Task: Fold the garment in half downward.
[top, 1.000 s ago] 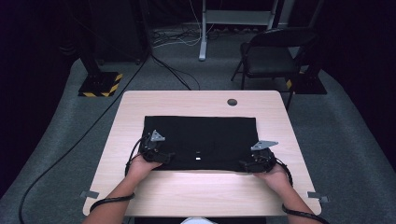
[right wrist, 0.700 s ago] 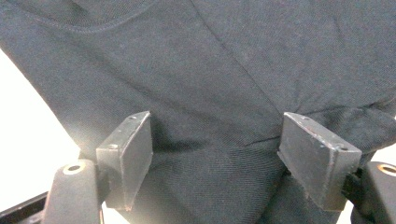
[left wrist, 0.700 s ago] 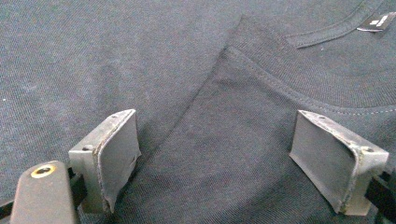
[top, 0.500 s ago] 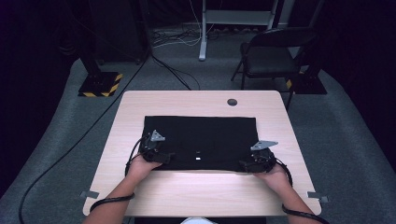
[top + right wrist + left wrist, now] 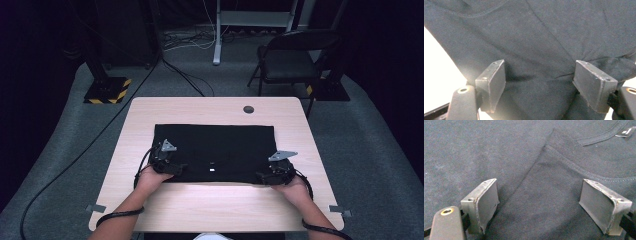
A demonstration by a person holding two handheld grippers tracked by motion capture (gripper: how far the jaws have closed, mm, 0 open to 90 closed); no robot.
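**Two grippers rest on a folded dark T-shirt**

Seen from the high view, a black T-shirt [image 5: 215,150] lies folded flat in a wide rectangle at the middle of a pale wooden table [image 5: 215,205], its near edge toward the person. The left gripper [image 5: 172,167] sits on the shirt's near left corner and the right gripper [image 5: 265,176] on its near right corner, each held in a hand reaching in from below. A small white label shows near the middle of the near edge.

In the left gripper view, the left gripper [image 5: 539,202] has its jaws spread wide over the cloth, a folded layer with a stitched hem running between them; the pads press on nothing. The collar and a label [image 5: 625,132] lie at upper right.

In the right gripper view, the right gripper [image 5: 539,83] likewise stands wide, a rumpled fold of the shirt between the jaws, bare table [image 5: 439,75] at left
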